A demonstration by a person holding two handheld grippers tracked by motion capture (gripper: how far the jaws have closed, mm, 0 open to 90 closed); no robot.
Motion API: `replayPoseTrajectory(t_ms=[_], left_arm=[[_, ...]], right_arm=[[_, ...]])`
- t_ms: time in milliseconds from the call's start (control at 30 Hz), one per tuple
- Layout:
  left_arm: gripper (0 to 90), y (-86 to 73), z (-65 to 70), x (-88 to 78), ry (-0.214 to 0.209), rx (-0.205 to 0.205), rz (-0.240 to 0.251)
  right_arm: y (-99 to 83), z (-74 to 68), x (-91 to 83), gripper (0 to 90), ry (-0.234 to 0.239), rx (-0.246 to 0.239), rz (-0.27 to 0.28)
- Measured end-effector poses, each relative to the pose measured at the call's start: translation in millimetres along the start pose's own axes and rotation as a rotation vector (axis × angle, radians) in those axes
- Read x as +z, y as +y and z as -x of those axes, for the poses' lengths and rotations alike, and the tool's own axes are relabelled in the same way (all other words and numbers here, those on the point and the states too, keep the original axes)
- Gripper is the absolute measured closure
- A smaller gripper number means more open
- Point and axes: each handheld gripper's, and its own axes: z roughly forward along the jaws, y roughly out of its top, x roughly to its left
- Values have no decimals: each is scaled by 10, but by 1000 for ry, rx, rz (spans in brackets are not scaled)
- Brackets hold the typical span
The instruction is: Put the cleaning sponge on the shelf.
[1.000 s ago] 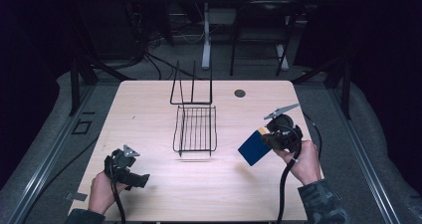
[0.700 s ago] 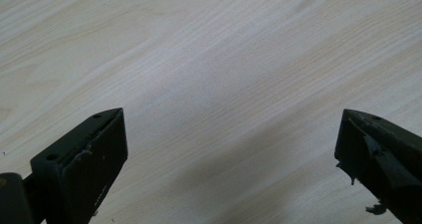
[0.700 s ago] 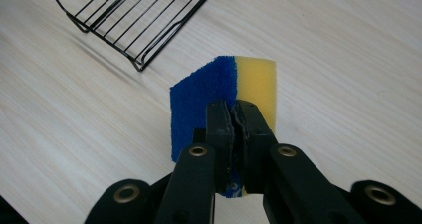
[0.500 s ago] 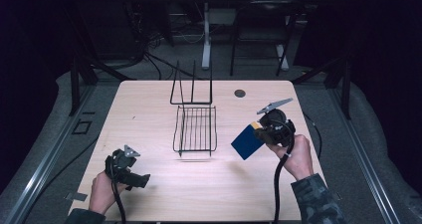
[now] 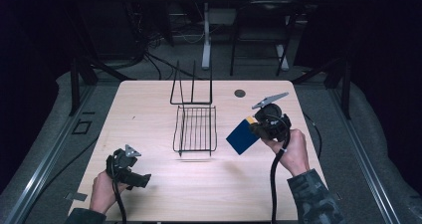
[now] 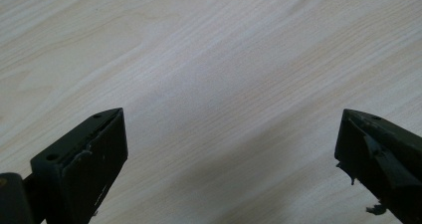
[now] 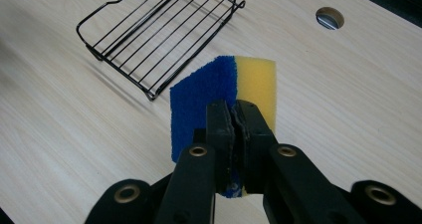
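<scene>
The blue and yellow sponge point(image 7: 224, 102), pinched by its near edge between the pressed-together jaws of the right gripper point(image 5: 256, 130), now hangs in the air closer to the right side of the wire rack point(image 5: 195, 129) than a second ago, and a little farther up the table point(image 5: 149, 109). The right hand point(image 5: 291, 152) holds that gripper raised, its nose toward the rack, with the forearm coming up from the table's near edge. The left gripper point(image 5: 142, 180) sits unmoved near the table's front left corner, well apart from the rack, jaws spread wide over bare wood.
</scene>
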Motion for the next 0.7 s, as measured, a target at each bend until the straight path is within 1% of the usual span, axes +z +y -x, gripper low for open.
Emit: replayPoseTrajectory(t_ms=[233, 433, 567, 600, 700], left_arm=[[4, 2, 5, 8, 1, 7, -4], [4, 3, 12, 7, 0, 14, -1], [4, 1, 19, 8, 2, 15, -2], [4, 0, 24, 8, 2, 13, 4], [3, 5, 30, 7, 0, 22, 5]], right_arm=[[73, -31, 11, 860, 7, -8, 17], [163, -82, 29, 860, 14, -25, 35], [205, -101, 42, 860, 21, -27, 49], [205, -101, 42, 860, 21, -27, 49], [244, -132, 54, 860, 21, -42, 58]])
